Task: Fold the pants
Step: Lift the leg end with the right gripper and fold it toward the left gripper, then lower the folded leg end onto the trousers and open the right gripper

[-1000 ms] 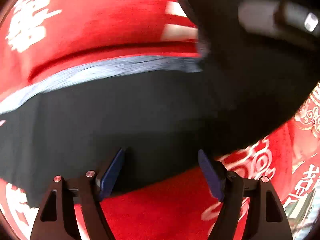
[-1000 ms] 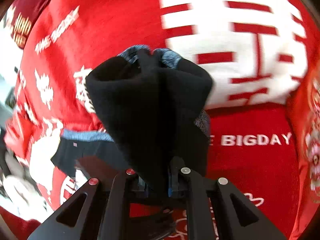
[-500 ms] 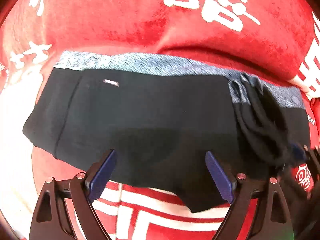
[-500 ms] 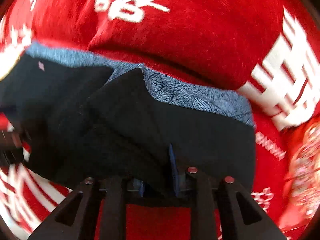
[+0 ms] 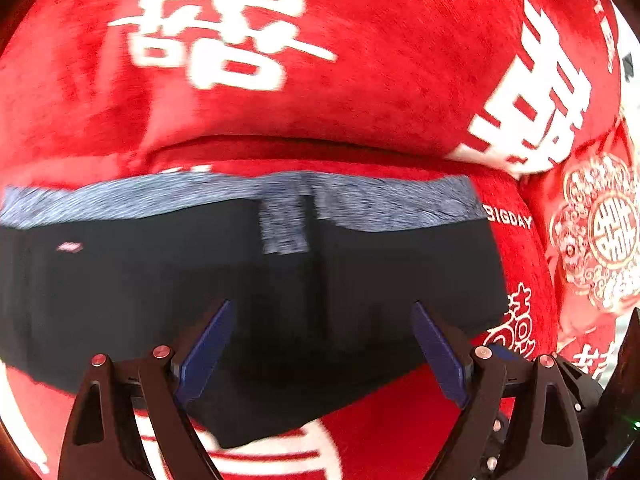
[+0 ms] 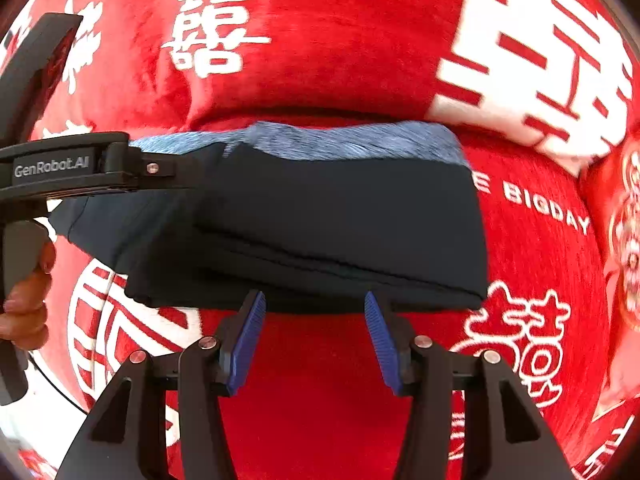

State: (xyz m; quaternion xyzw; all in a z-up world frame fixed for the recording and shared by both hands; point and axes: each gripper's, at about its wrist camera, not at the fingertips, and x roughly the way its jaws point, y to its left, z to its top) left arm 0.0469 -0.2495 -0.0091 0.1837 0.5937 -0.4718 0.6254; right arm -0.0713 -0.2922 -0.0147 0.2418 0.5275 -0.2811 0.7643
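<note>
Now that the right tool [image 6: 314, 340] has let go, both it and the left tool [image 5: 320, 356] gape empty; the pants [image 6: 320, 220] lie doubled on the red blanket [image 6: 340, 60] at twelve o'clock, fold apparently done.

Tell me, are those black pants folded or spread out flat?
Folded. In the right wrist view the pants lie doubled, one layer stacked over another, stepped edges showing, on the red blanket.

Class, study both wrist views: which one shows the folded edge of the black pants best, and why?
The right wrist view. There the black pants show stacked layers along a clear folded edge, just beyond the open right hand-held gripper. The left wrist view shows the pants as a blurred dark mass with the grey waistband, behind the open left hand-held gripper.
</note>
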